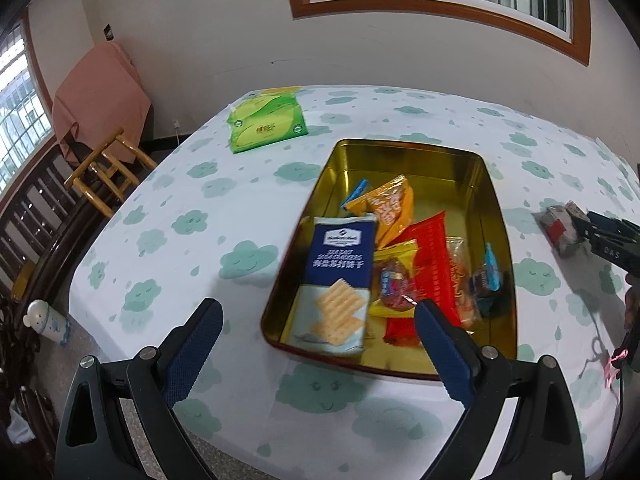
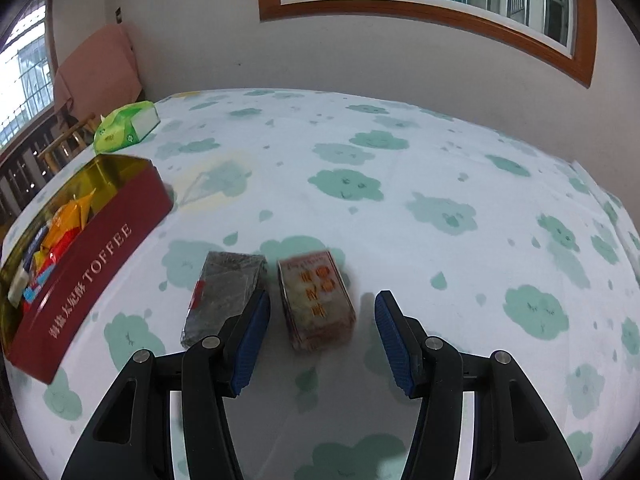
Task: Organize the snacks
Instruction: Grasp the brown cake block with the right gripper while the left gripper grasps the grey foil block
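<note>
A red toffee tin [image 1: 496,208] with a gold inside lies open on the table and holds a blue cracker pack [image 1: 340,276], an orange bag [image 1: 390,208], a red packet [image 1: 434,264] and other small snacks. My left gripper [image 1: 318,316] is open and empty just above the tin's near end. The tin [image 2: 100,264] also shows at the left of the right wrist view. My right gripper [image 2: 320,312] is open around a red-and-gold snack block [image 2: 316,300] on the cloth. A dark wrapped snack block [image 2: 224,292] lies beside it on the left.
A green tissue pack [image 1: 266,124] lies at the table's far left and also shows in the right wrist view [image 2: 126,126]. A wooden chair [image 1: 106,168] with pink cloth stands past the left edge. A white bottle [image 1: 48,320] stands on the floor. The cloud-print cloth [image 2: 400,184] covers the table.
</note>
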{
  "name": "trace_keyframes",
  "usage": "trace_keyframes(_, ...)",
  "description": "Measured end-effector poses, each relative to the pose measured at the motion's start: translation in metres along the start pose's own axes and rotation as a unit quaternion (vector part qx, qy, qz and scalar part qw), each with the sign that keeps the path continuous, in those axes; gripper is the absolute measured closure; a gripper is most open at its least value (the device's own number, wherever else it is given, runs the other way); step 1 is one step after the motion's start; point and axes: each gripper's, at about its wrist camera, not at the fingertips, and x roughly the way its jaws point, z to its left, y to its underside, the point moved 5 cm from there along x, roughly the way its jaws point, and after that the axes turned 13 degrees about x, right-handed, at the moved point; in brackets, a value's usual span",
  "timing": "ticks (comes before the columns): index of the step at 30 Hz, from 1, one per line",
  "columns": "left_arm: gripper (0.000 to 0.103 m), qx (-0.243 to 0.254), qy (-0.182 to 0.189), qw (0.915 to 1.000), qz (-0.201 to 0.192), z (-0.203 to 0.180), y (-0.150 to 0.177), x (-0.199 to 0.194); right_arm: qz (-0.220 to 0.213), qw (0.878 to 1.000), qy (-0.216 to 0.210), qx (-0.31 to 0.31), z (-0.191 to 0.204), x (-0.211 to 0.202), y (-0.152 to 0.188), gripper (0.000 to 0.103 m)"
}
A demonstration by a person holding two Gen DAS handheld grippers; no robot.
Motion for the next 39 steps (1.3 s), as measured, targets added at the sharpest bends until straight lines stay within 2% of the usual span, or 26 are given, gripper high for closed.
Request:
trace_keyframes(2, 0.008, 0.005, 0.001, 1.0, -0.002, -0.004, -0.004, -0.001, 0.004, 1.0, -0.004, 0.003, 0.0, 0.003, -0.002, 0.05)
trace_keyframes(6, 0.008, 0.01, 0.008, 0.9999, -0.005, -0.013, -0.014, -0.003, 0.021, 1.0, -0.018, 0.008, -0.001, 0.008, -0.001, 0.068)
trace_keyframes(7, 0.008, 0.011, 0.01, 0.9999, -0.006, -0.015, -0.016, -0.003, 0.026, 0.999, -0.022, 0.008, -0.001, 0.009, 0.001, 0.069)
trace_keyframes(13, 0.008, 0.029, 0.028, 0.9992, -0.011, -0.042, -0.032, -0.003, 0.026, 1.0, -0.01, -0.005, 0.006, 0.011, 0.001, 0.071)
trace_keyframes(19, 0.008, 0.05, 0.055, 0.997, -0.021, -0.077, -0.05, -0.005, 0.014, 0.999, 0.039, -0.01, 0.005, 0.008, 0.003, 0.072)
trace_keyframes(27, 0.008, 0.078, 0.096, 0.9919, -0.027, -0.129, -0.072, -0.003, 0.0, 0.993, 0.105, 0.058, -0.041, -0.012, 0.011, 0.072)
trace_keyframes(39, 0.008, 0.119, 0.113, 0.9862, -0.022, -0.187, -0.091, 0.013, -0.013, 0.977, 0.166, 0.134, -0.112, -0.05, 0.028, 0.072)
